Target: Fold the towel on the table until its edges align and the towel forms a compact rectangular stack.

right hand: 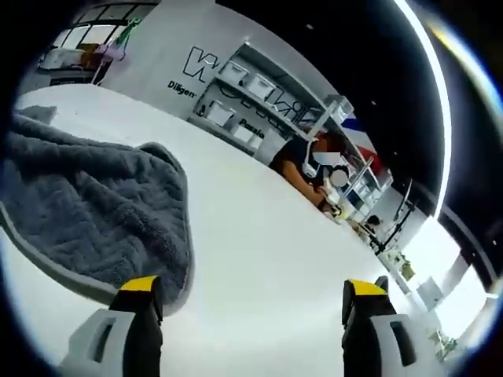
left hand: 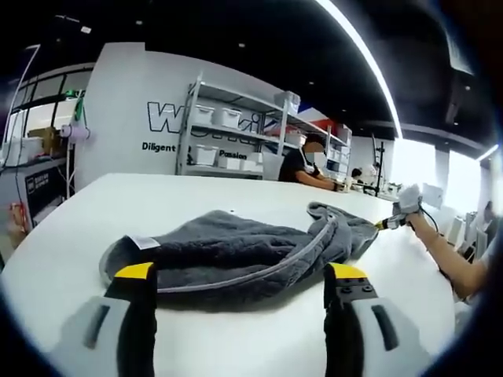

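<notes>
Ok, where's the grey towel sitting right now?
The grey towel lies crumpled on the white table, just beyond the left tool's open jaws in the left gripper view. In the right gripper view it lies left of the right tool.

Both low over the white surface (left hand: 236, 338), facing the shelving (left hand: 236, 133); left gripper view level, right gripper view rolled, close; shared: grey towel (left hand: 236, 251).

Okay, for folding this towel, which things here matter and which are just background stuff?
For the job:
- grey towel, rumpled on the white table
- left gripper, open
- right gripper, open

Just around:
- shelving unit with white bins
- seated person at the table's far side
- wall lettering
</notes>
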The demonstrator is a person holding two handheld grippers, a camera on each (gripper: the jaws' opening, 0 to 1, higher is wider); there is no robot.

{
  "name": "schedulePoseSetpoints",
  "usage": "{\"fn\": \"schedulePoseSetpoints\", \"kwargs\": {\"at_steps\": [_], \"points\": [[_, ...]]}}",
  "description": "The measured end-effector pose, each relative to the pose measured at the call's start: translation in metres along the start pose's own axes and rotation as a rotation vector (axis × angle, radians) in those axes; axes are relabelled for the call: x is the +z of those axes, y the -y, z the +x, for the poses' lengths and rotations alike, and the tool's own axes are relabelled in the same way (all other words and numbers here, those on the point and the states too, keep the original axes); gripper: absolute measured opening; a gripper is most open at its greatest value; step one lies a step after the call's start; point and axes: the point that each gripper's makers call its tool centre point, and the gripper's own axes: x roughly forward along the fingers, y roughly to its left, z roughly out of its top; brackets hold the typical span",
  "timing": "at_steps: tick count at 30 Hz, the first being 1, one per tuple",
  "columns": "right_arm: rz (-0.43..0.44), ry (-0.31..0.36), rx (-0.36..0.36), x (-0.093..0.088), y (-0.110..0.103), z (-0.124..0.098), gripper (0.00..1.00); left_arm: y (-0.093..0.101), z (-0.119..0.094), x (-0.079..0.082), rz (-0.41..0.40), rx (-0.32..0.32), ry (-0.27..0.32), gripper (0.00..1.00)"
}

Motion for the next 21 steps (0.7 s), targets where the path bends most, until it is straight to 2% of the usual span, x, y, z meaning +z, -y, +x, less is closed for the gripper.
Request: {"fn": "schedulePoseSetpoints", "kwargs": {"at_steps": [5, 10, 13, 18, 20, 21], "points": [[0.012, 0.008, 0.010, 0.002, -0.002, -0.005, 0.99, 0.000, 0.001, -0.001, 0.001, -0.001, -0.005, 0.93], [0.061, 0.038, 0.045, 0.009, -0.005, -0.007, 0.99, 0.000, 0.001, -0.001, 0.007, -0.003, -0.006, 0.95], [0.114, 0.068, 0.107, 0.017, -0.016, -0.008, 0.99, 0.000, 0.002, -0.001, 0.009, -0.002, -0.008, 0.97], [0.110, 0.102, 0.158, 0.028, -0.030, -0.010, 0.99, -0.003, 0.001, 0.000, 0.007, 0.008, -0.002, 0.99], [0.114, 0.112, 0.221, 0.033, -0.043, -0.012, 0.99, -0.004, 0.001, 0.001, 0.002, 0.012, 0.004, 0.99], [0.138, 0.129, 0.278, 0.038, -0.054, -0.014, 0.99, -0.004, 0.001, 0.001, 0.000, 0.012, 0.007, 0.99]]}}
